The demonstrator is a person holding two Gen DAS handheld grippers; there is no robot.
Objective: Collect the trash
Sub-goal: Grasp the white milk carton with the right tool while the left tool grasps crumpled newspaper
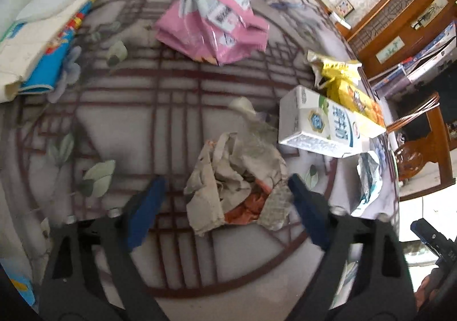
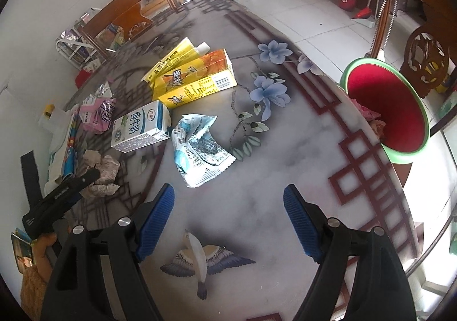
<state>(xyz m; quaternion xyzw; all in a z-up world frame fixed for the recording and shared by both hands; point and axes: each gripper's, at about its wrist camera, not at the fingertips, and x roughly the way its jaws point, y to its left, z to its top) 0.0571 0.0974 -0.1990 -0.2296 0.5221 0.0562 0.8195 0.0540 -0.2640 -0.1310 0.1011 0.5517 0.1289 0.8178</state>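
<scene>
A crumpled wad of grey newspaper (image 1: 237,178) lies on the patterned round table (image 1: 120,126). My left gripper (image 1: 225,206) straddles it, jaws open; the right pad sits at the wad's edge, the left pad stands clear of it. In the right wrist view the wad (image 2: 105,172) shows at the left, under the left gripper's dark body. My right gripper (image 2: 228,221) hangs open over bare tabletop with nothing between its pads. Just ahead of it lies a crumpled blue-white wrapper (image 2: 200,149).
A milk carton (image 2: 140,129), a yellow box (image 2: 194,81), a yellow tube (image 2: 171,61) and a pink bag (image 2: 97,115) lie farther back. A red bin with a green rim (image 2: 391,109) stands at the table's right edge. A blue and white packet (image 1: 42,43) lies at the left.
</scene>
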